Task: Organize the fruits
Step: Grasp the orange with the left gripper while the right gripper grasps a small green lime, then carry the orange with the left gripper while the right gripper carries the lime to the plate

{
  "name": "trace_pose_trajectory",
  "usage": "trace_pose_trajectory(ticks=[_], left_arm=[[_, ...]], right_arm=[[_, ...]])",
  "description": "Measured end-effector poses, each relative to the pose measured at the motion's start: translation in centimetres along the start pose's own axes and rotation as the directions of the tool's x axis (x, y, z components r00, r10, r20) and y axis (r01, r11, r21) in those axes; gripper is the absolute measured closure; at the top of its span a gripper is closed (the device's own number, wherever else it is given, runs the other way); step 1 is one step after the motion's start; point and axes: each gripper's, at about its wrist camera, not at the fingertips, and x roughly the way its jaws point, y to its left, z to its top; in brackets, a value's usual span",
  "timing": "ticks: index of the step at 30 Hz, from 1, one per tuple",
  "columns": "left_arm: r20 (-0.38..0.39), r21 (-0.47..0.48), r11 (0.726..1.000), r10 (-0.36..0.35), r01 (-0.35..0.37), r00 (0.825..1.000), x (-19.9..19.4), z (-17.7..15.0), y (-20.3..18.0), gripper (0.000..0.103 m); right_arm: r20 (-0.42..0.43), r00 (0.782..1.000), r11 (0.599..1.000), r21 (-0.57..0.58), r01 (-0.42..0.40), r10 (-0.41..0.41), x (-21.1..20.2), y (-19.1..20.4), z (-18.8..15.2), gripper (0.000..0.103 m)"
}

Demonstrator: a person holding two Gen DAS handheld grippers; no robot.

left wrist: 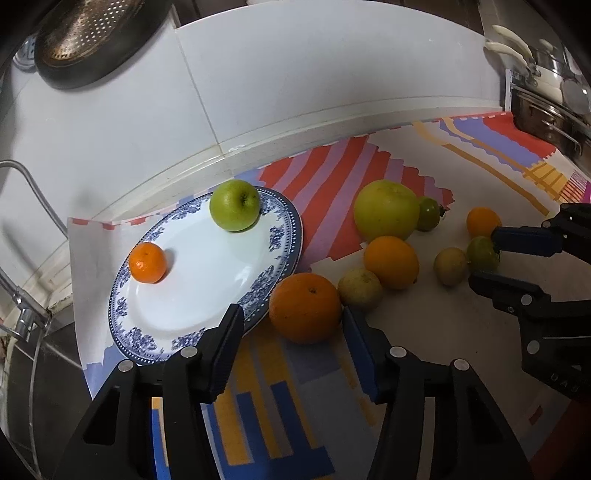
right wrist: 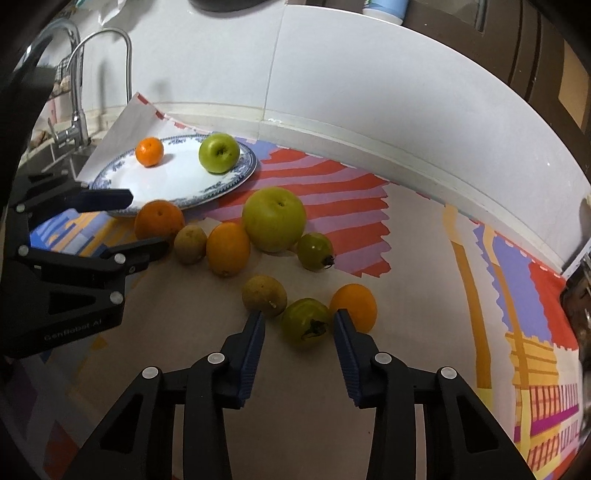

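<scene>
A blue-rimmed white plate [left wrist: 155, 343] [right wrist: 110, 177] holds a green apple [left wrist: 234, 205] [right wrist: 218, 153] and a small mandarin [left wrist: 147, 263] [right wrist: 149, 151]. Beside it on the cloth lie a large orange [left wrist: 304, 308] [right wrist: 159, 219], a big yellow-green apple [left wrist: 386, 210] [right wrist: 274, 218], more oranges, brownish fruits and green tomatoes. My left gripper [left wrist: 293, 321] [right wrist: 146, 221] is open, its jaws either side of the large orange. My right gripper [right wrist: 299, 332] [left wrist: 482, 254] is open around a green tomato [right wrist: 304, 323] [left wrist: 480, 253].
A colourful cloth [left wrist: 280, 424] covers the counter. A sink and tap [right wrist: 79, 110] lie left of the plate. A white tiled wall [left wrist: 295, 74] runs behind. Pots [left wrist: 546, 92] stand at the far right. A metal colander [left wrist: 88, 33] hangs upper left.
</scene>
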Motion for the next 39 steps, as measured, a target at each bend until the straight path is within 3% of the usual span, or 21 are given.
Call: trace_pose_trajectory(ticks=[7,15,28,39], left_arm=[[-0.008,0.007,0.999,-0.033,0.033,0.999,0.4,0.2,-0.2,0.061],[-0.007,-0.018,0.999,-0.029,0.029,1.000,-0.1,0.2,-0.1,0.062],[0.050,-0.102,0.995,-0.017,0.022,0.999,-3.9,0.3,0.9,0.062],[0.100,-0.173,0.985,0.017,0.001,0.995,-7.5,0.3,2.5,0.062]], right_arm=[[-0.011,1.000,1.000,-0.001,0.021,-0.021,0.6,-0.1,0.0,0.073],[-0.012,1.000,0.999,0.034,0.000,0.000,0.5,-0.8,-0.1,0.074],[0.073,0.997,0.999,0.022,-0.038,0.036,-2.0,-0.7,0.6,0.074],[0.132,0.985,0.993,-0.001,-0.115,0.114,-4.4,0.0,2.1,0.074]])
